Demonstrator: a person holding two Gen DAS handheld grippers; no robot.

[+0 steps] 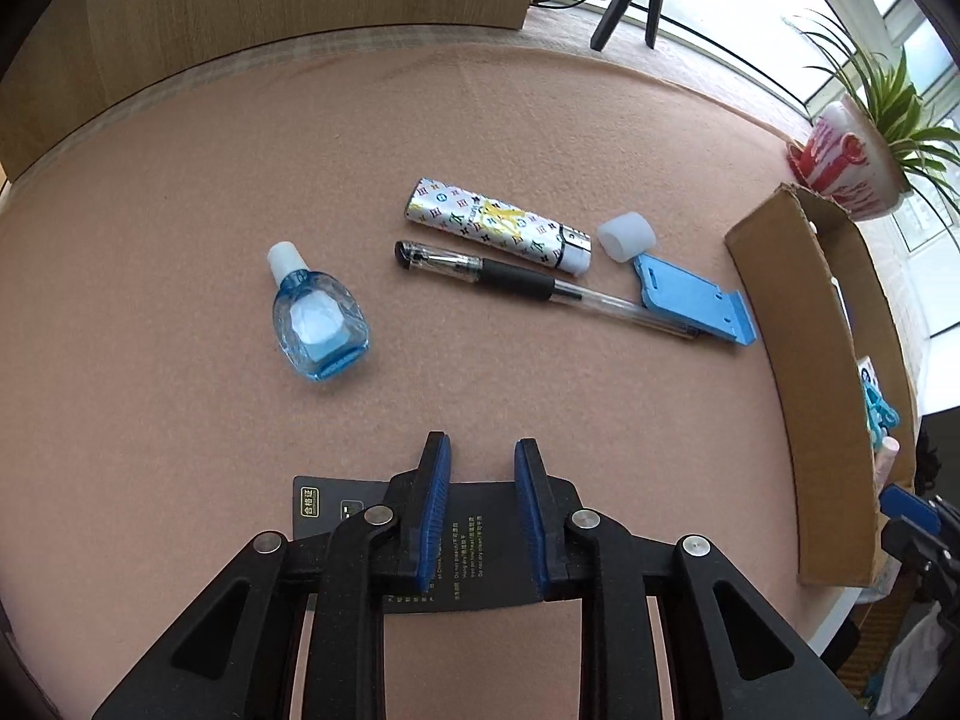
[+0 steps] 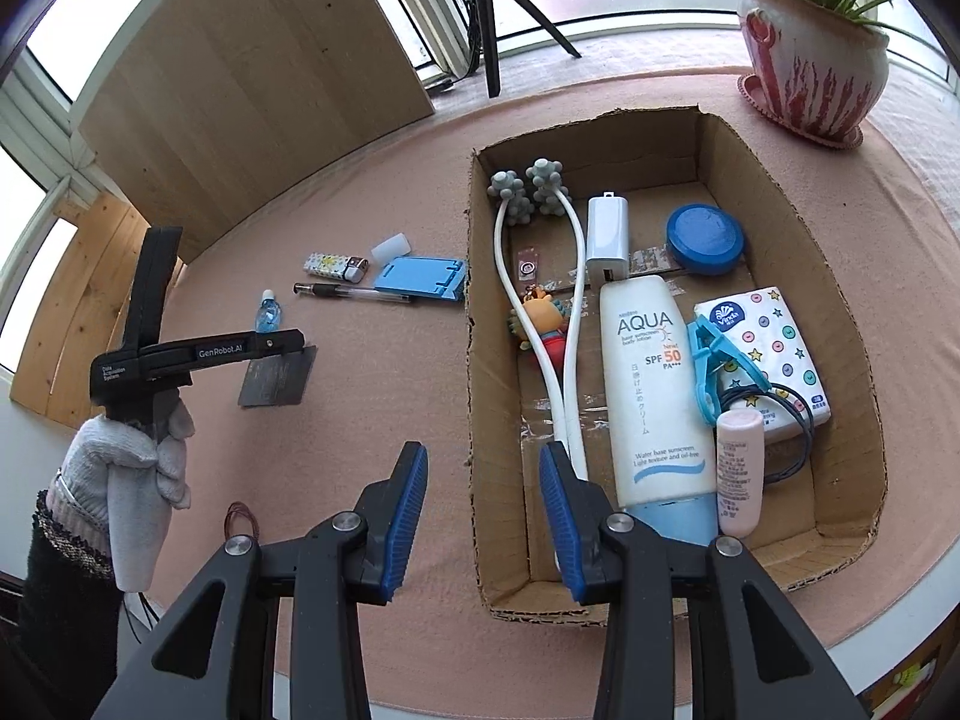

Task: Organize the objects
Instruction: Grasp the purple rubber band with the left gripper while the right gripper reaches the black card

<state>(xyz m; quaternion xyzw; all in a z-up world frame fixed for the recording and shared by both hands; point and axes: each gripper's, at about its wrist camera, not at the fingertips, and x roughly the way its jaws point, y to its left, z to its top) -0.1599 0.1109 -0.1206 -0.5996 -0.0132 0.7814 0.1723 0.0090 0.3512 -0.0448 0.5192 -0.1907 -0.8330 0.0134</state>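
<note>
Left gripper [image 1: 480, 450] sits low over the black card [image 1: 480, 546], nose steeply down. Jaws apart with a narrow gap; the card lies flat under them, with nothing pinched that I can see. From the right wrist view the card [image 2: 277, 382] looks to be on the mat at the left gripper's [image 2: 294, 341] tip; contact can't be confirmed.

Right gripper [image 2: 483, 456] hovers with jaws apart and empty, straddling the near-left wall of the cardboard box [image 2: 474, 360].

Open room: wide bare mat [image 1: 180, 210] left of and beyond the card. Past it are the eye-drop bottle [image 1: 318, 324], the pen [image 1: 540, 288], and the patterned lighter [image 1: 498, 225] just beyond and roughly parallel to the pen. The pen tip runs against the blue phone stand [image 1: 696, 300]; the white cap [image 1: 627, 237] touches the stand's far corner. That cluster sits near the box's left wall [image 1: 780, 312].

The box is already loaded: sunscreen tube [image 2: 651, 384], pink bottle [image 2: 739, 468], tissue pack [image 2: 774, 348], blue clip [image 2: 714, 360], blue round lid [image 2: 705, 239], white charger [image 2: 607, 234], white two-headed massager [image 2: 540, 276], and a toy keychain [image 2: 540, 324] partly under the massager tubes. Free floor is at the near-right corner.

Hidden: card text is mostly blocked by the fingers; the near part of the box is behind the right gripper's frame. A gloved hand [image 2: 132, 456] holds the left gripper. A small red loop [image 2: 240, 519] lies on the mat near it.

Surface: pink felt-like mat. A wood panel [image 2: 252, 60] stands at the back, with a tripod [image 2: 492, 12], potted plant [image 2: 810, 60], and windows behind.
</note>
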